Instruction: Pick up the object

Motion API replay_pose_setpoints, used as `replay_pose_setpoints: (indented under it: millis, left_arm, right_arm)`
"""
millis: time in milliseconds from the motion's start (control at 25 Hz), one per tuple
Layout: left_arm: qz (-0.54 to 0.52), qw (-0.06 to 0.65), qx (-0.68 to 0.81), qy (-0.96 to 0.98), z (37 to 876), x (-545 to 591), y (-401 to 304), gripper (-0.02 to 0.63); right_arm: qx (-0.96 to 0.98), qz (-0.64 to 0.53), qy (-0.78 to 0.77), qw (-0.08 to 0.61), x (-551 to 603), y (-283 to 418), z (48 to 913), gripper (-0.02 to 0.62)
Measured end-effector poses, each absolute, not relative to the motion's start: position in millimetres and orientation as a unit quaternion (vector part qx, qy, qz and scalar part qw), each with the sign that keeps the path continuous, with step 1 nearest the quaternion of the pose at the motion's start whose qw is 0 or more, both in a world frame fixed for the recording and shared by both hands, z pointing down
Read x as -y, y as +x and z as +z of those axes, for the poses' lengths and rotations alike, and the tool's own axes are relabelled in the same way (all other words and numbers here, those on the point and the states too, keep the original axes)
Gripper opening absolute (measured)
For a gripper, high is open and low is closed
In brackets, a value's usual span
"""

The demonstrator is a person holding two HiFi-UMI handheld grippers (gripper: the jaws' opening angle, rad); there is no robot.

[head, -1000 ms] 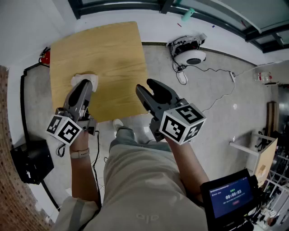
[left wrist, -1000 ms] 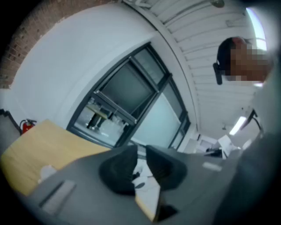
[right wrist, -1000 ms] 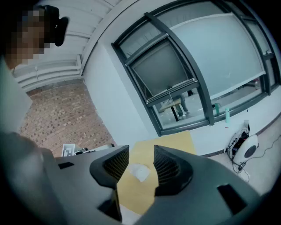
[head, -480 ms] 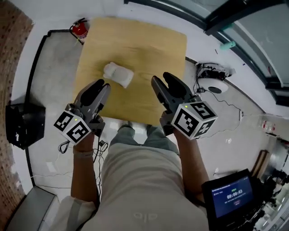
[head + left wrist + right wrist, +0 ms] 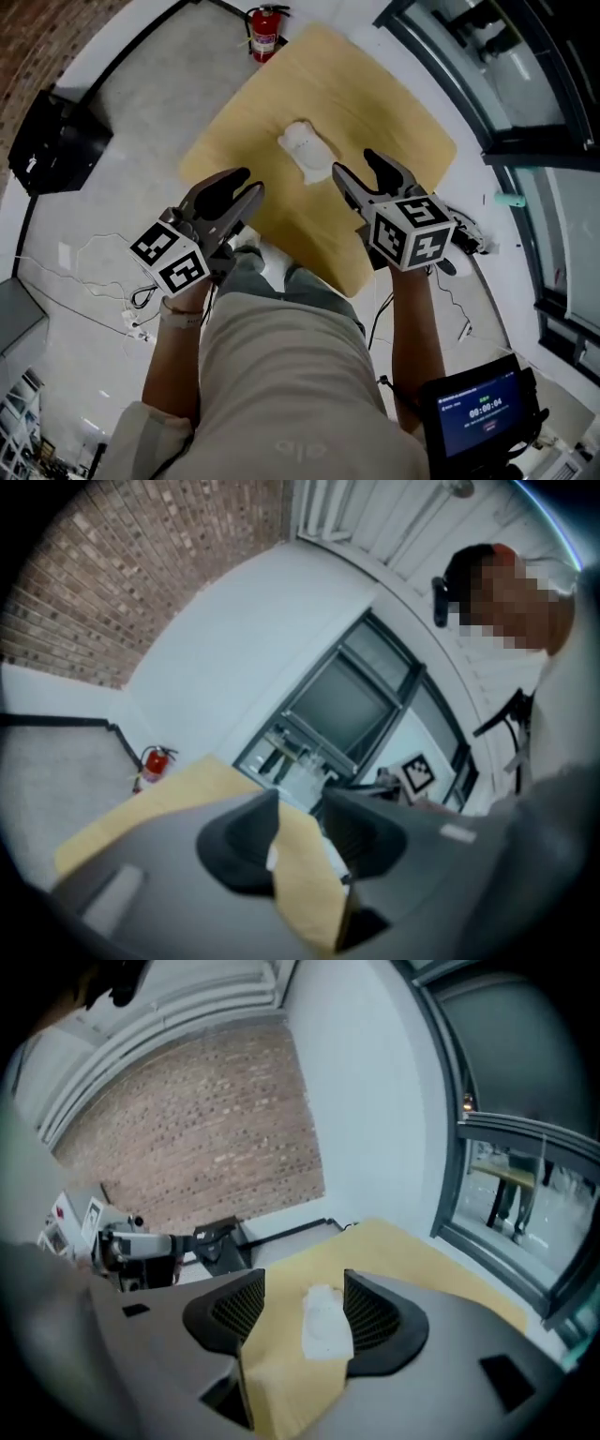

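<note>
Right gripper view: white object (image 5: pixel 326 1326) lies ahead of my right gripper's (image 5: pixel 302 1288) empty, just-opened jaws, so I advance straight, then close

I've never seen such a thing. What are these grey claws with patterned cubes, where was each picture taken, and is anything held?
There is no robot: a person holds a two-jaw gripper in each hand, cubes included. The head view comes from a camera on the person's head, looking down at the left gripper and right gripper. The two gripper views come from cameras riding on each, looking along its jaws. On the wooden table lies one small white object. Nothing is held: both pairs of jaws have just been opening. The left's gap is empty; the white object lies ahead of the right's, untouched.
</note>
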State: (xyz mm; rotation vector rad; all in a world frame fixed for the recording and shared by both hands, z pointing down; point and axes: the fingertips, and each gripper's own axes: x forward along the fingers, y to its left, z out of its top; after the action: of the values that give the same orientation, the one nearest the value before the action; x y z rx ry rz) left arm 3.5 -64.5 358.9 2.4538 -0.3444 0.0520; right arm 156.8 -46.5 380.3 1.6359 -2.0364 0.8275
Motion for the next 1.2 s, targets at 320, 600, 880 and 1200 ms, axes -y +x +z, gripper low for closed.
replay_pose_setpoints:
  millis: [320, 600, 880, 1200]
  left_arm:
    - [0.009, 0.354, 0.178, 0.918, 385, 54, -25, 0.135]
    - [0.006, 0.369, 0.204, 0.907, 399, 50, -45, 0.134]
    - [-0.005, 0.389, 0.229, 0.892, 420, 48, -71, 0.134]
    - [-0.007, 0.400, 0.243, 0.884, 425, 46, -81, 0.135]
  right_arm:
    - [0.729, 0.331, 0.481, 0.358, 74, 137, 469, 0.338]
    - [0.684, 0.411, 0.435, 0.417, 85, 139, 550, 0.430]
    - [0.643, 0.444, 0.408, 0.473, 91, 132, 610, 0.466]
    - [0.613, 0.423, 0.402, 0.532, 93, 124, 640, 0.479]
